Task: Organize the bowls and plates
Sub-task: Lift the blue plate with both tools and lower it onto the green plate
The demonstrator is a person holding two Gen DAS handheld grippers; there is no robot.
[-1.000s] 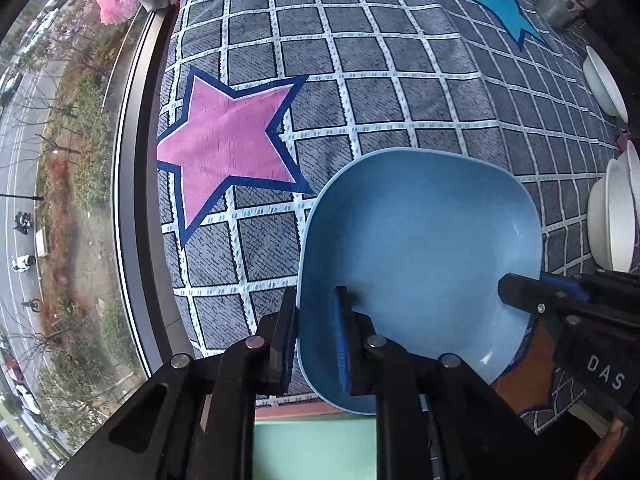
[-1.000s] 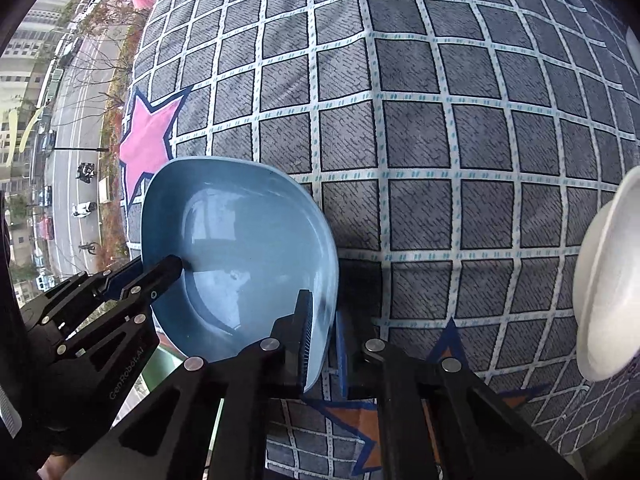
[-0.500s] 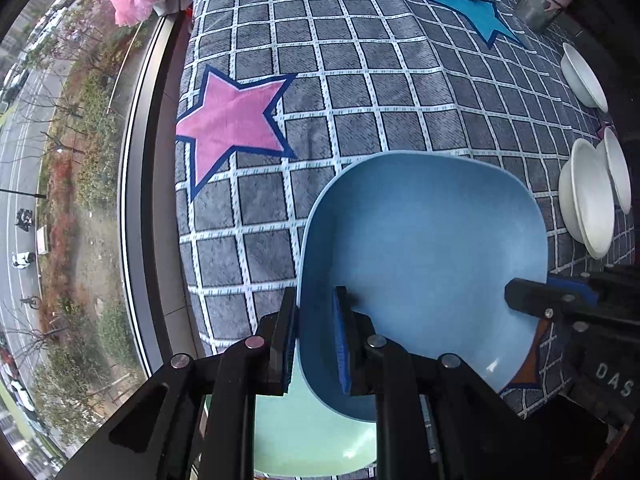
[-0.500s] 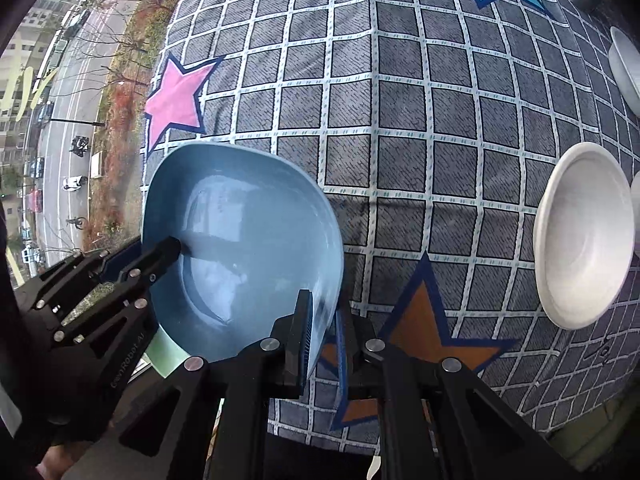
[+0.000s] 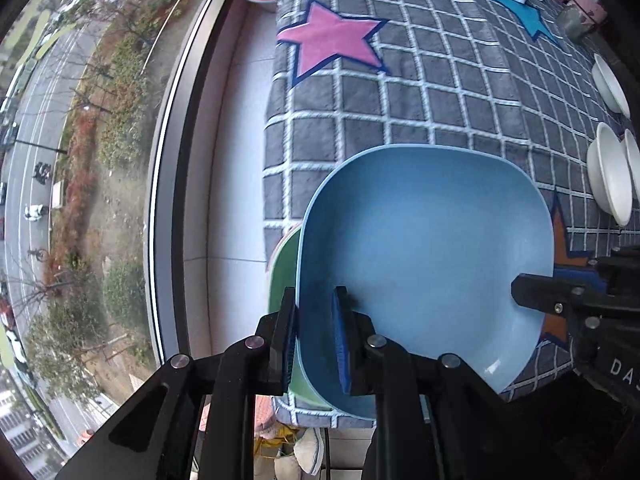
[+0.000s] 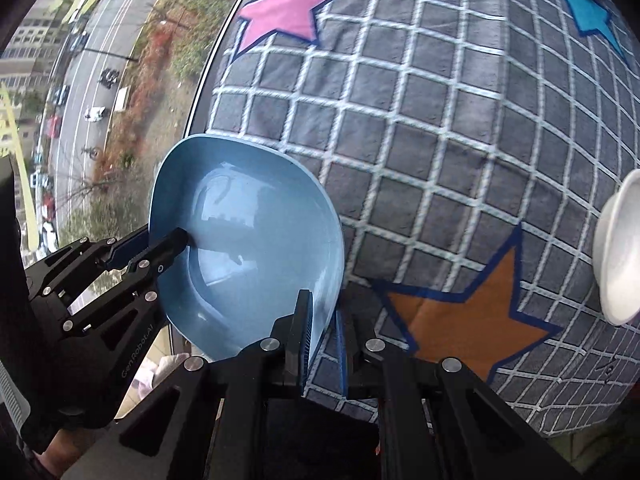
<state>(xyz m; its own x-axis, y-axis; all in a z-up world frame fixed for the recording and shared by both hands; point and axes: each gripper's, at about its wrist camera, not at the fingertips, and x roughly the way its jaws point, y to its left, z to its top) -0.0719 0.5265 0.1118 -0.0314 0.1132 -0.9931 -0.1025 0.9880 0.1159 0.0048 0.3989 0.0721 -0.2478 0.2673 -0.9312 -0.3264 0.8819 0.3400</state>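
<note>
Two claws carried a blue plate (image 5: 424, 264) above the near corner of a table; over the past second it had lifted off a green plate (image 5: 282, 280), now showing beneath, so the stack was being split. The left claw (image 5: 314, 336) was clamped on the plate's left rim, the right claw (image 6: 322, 334) on its opposite rim. The plate was smooth, glossy, rounded-square; the tablecloth (image 5: 420, 92) quilted grey check with stars. White bowls (image 5: 610, 176) waited at right.

star-patterned checked tablecloth (image 5: 440, 92), window (image 5: 80, 160)
</note>
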